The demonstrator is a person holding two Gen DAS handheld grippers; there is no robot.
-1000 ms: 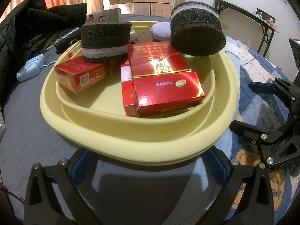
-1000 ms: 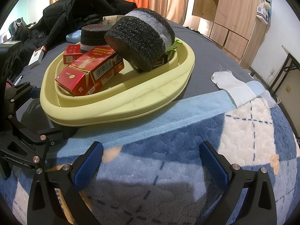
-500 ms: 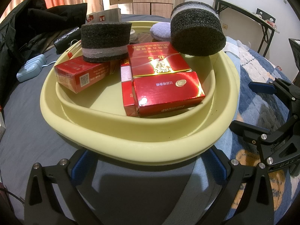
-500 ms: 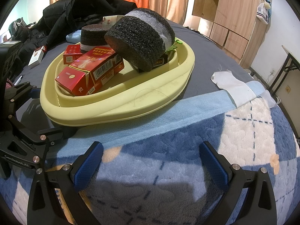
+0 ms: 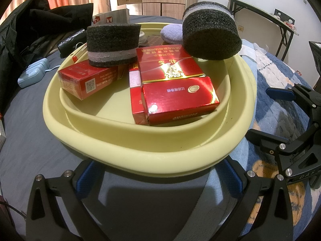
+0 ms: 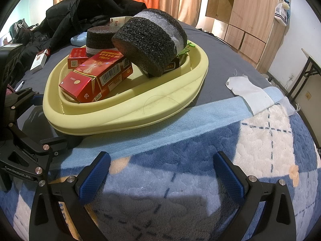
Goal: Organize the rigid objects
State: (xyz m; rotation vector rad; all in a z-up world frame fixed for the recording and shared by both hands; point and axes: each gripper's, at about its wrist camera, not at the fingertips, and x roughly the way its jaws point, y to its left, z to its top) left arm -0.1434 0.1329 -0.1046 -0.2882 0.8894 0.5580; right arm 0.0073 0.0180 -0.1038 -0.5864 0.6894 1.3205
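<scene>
Nothing has moved since the earlier frames, so far as we can judge; both tongs hold the same stations and the load lies as it did, which we take to mean the sorting is at a pause or near done; we see the bed's plaid blanket [image 6: 260,140] carrying the yellow basin [image 5: 152,154], which holds everything; largest inside it is the tilted foam roll [image 5: 210,34], leaning on the far right rim with its round axis tipped toward the left camera; the upright foam roll [image 5: 113,42] stands on the small red box [image 5: 86,80], whose long axis runs from lower left toward the basin's middle; the big red carton [image 5: 170,88] lies flat, its long axis running away from the left camera toward the tilted roll, its end face nearest us; the left tongs [image 5: 158,178] are spread wide and empty, just below the near rim; the right tongs [image 6: 160,170] are likewise wide and empty, over the blanket beside the basin.
</scene>
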